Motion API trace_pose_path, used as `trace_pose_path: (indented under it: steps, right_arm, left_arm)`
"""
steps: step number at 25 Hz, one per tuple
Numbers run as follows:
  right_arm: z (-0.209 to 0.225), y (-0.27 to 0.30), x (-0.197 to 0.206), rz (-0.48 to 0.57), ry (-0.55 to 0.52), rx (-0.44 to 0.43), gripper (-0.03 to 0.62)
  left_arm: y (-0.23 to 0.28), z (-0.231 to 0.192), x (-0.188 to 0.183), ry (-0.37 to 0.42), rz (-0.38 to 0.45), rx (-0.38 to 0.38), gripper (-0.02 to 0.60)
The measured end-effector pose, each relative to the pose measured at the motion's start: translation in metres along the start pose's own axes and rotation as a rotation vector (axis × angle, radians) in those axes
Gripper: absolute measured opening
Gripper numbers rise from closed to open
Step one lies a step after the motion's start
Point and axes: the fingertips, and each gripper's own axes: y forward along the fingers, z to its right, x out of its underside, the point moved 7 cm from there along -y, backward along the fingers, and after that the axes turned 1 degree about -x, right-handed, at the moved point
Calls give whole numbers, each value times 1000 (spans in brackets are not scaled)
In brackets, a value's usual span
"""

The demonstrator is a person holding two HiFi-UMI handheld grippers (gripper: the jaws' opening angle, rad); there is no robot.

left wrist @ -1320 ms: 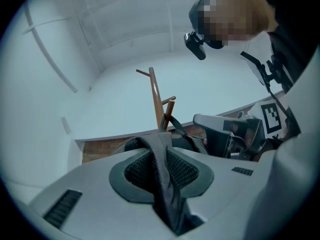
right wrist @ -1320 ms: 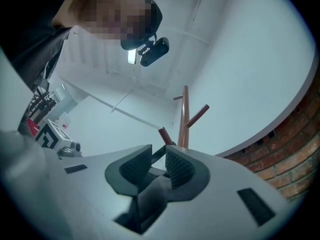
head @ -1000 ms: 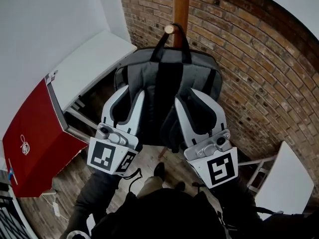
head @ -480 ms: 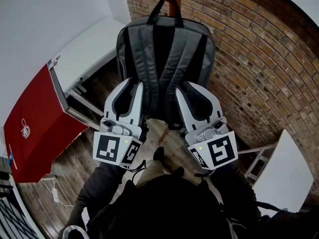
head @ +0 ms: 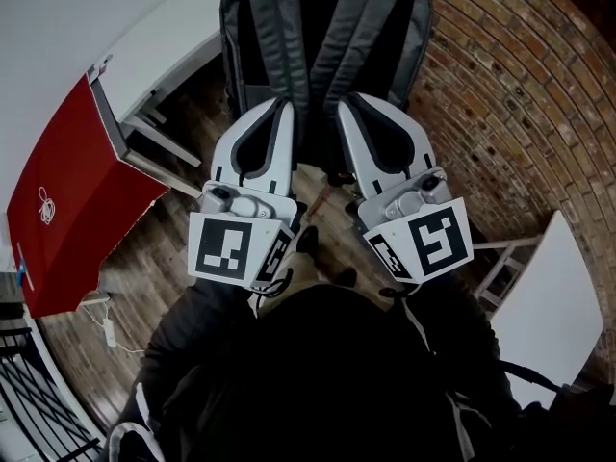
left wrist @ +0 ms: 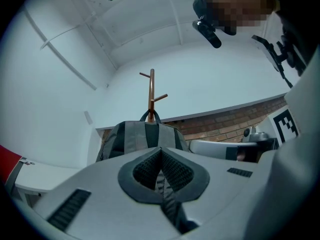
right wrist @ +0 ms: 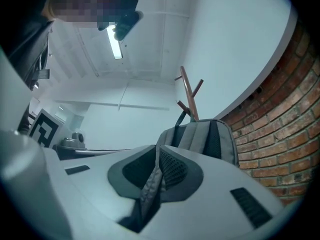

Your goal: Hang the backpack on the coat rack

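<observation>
The grey and black backpack hangs against the brick wall, straps facing me. Its top handle loops over the wooden coat rack, seen as the coat rack in the right gripper view. My left gripper sits just under the pack's lower left. Its jaws have just been closing and are shut on a dark webbing strap. My right gripper is under the lower right. Its jaws have also just been closing and pinch a grey strap. The backpack rises beyond the left gripper, and the backpack beyond the right gripper.
A red cabinet stands at the left beside a white table. Another white table is at the right. The brick wall runs behind the pack, with wooden floor below.
Both grippers were open beside the pack's lower body. They have dropped to its bottom edge and shut on the dangling straps. The pack has moved up and partly out of the head view.
</observation>
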Motion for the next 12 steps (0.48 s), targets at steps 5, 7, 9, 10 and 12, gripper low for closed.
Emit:
trace_pose_path:
  steps: [5, 7, 9, 10, 12]
  right_arm:
    - [-4, -5, -2, 1, -10, 3, 22]
    - [-6, -6, -2, -8, -16, 4, 9]
    - [-7, -6, -1, -9, -15, 3, 9]
    - [-7, -7, -2, -8, -12, 4, 8]
    - [-8, -8, -3, -7, -10, 5, 8]
  left_arm:
    - [-4, 10, -6, 23, -2, 15, 9]
    - [-5, 12, -7, 25, -2, 21, 9]
    - [-6, 15, -8, 25, -2, 25, 9]
    - [-6, 16, -8, 25, -3, 26, 9]
    - [-7, 16, -8, 22, -5, 28, 9]
